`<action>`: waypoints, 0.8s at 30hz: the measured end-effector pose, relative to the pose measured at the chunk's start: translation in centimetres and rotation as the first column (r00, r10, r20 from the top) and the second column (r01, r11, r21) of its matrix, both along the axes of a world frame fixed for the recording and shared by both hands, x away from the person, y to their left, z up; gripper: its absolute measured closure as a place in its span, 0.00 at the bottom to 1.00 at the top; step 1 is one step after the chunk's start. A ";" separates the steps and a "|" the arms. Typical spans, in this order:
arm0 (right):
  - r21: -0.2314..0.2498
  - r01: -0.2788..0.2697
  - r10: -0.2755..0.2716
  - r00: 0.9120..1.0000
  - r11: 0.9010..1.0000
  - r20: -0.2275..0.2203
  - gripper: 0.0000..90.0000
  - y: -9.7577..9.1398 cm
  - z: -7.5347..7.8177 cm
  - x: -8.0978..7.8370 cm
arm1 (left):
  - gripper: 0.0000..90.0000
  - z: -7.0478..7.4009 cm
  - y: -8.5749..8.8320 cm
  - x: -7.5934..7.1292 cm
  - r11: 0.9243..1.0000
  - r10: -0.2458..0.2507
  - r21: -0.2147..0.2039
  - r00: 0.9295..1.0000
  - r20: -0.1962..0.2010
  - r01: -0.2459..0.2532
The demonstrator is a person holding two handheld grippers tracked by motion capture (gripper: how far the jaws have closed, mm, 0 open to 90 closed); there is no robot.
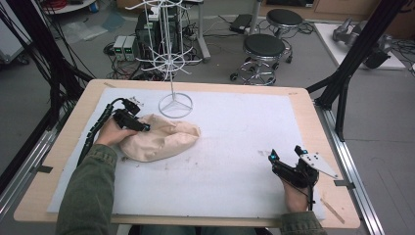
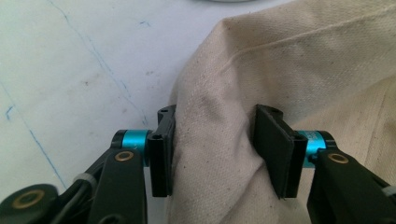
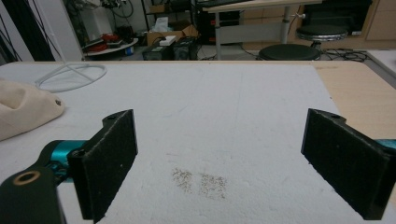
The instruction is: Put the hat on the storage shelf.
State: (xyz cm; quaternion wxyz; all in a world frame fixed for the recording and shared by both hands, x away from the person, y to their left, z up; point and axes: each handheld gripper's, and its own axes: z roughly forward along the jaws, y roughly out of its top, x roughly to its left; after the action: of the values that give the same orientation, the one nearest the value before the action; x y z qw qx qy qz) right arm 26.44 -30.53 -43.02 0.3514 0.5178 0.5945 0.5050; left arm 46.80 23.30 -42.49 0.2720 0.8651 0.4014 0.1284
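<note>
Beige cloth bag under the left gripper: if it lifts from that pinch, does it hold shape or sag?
Probably sags: the cloth bag lies slumped and creased, and a fold bunches between the left gripper jaws. Its woven, matte surface suggests it won't slip from the pads. It likely lifts lightly, though any contents are hidden.

We count one cream canvas cloth bag (image 1: 161,138) and one white wire rack stand (image 1: 169,58) at twelve o'clock of it. Two black two-jaw grippers (image 1: 139,125) (image 1: 286,156) work here, and two black round stools (image 1: 264,46) (image 1: 284,17) stand beyond the table.
</note>
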 end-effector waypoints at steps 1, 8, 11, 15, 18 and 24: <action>-0.002 0.003 -0.003 1.000 1.000 0.002 0.11 0.0 0.0 0.0 | 0.62 0.1 -0.2 -0.1 1.000 -0.008 0.009 1.000 0.001 0.008; -0.001 0.000 0.000 1.000 1.000 -0.005 0.11 0.0 0.0 0.0 | 0.77 0.3 -0.8 -0.3 0.998 -0.034 0.047 0.999 0.008 0.034; -0.004 0.001 -0.001 1.000 1.000 0.002 0.11 0.0 0.0 0.0 | 0.82 0.7 -0.9 -0.3 0.997 -0.026 0.078 0.999 0.027 0.024; -0.001 0.001 -0.001 1.000 1.000 -0.005 0.11 -0.1 0.0 0.0 | 0.85 0.9 -0.9 -0.6 0.995 -0.025 0.093 0.998 0.054 0.020; 0.000 0.002 -0.002 1.000 1.000 -0.005 0.11 -0.1 0.0 0.0 | 0.86 1.0 -0.7 -0.9 0.997 -0.017 0.070 0.996 0.085 0.011; 0.004 0.002 -0.002 1.000 1.000 -0.008 0.11 -0.1 0.0 0.0 | 0.87 1.3 -0.6 -1.2 0.998 -0.011 0.067 0.992 0.123 0.002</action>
State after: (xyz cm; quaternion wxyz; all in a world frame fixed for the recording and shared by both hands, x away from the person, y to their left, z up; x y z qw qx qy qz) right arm 26.40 -30.65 -43.04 0.3484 0.5213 0.5942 0.5037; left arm 45.57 22.75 -41.20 0.2677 0.8654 0.3764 0.1941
